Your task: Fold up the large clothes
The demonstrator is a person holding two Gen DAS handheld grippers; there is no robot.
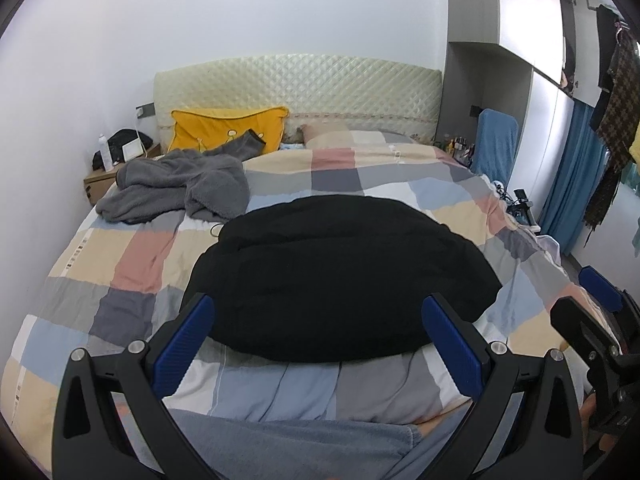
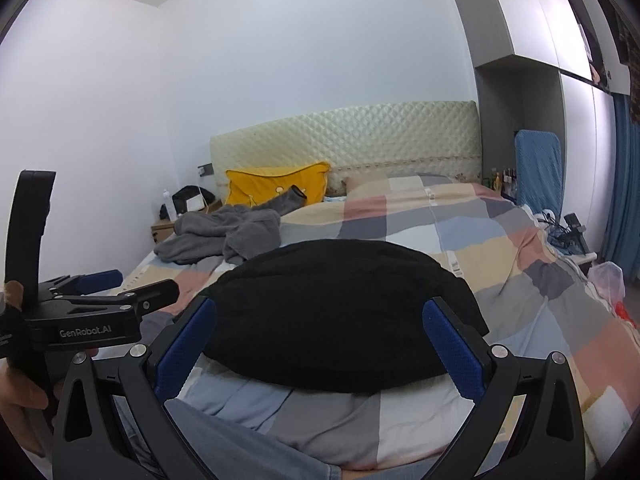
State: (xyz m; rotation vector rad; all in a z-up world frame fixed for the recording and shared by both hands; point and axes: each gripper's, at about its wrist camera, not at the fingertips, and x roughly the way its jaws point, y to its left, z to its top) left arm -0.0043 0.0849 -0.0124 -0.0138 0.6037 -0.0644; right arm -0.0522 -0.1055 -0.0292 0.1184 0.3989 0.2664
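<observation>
1. Black garment (image 1: 340, 276) lies folded into a rounded bundle on the checked quilt (image 1: 132, 264), at the near middle of the bed, straight ahead at 12 o'clock of both cameras.
2. Left gripper (image 1: 318, 320) hangs above the bed's near edge with its jaws spread wide and nothing between them; the blue pads (image 1: 184, 344) frame the bundle's near edge without touching it.
3. Right gripper (image 2: 320, 320) is likewise spread wide and empty, its blue pads (image 2: 454, 346) either side of the same bundle.
4. In the left wrist view the right gripper shows at 4 o'clock; in the right wrist view the left one shows at 9 o'clock, with a hand (image 2: 18, 404) on its grip.
5. Grey fleece garment (image 1: 180, 188) lies crumpled at 11 o'clock of the bundle, well apart from it, just in front of a yellow pillow (image 1: 228, 128).
6. Quilted headboard (image 1: 296, 84) stands behind, a bedside table (image 1: 100, 180) at 10 o'clock, blue curtains (image 1: 572, 176) at 2 o'clock.
</observation>
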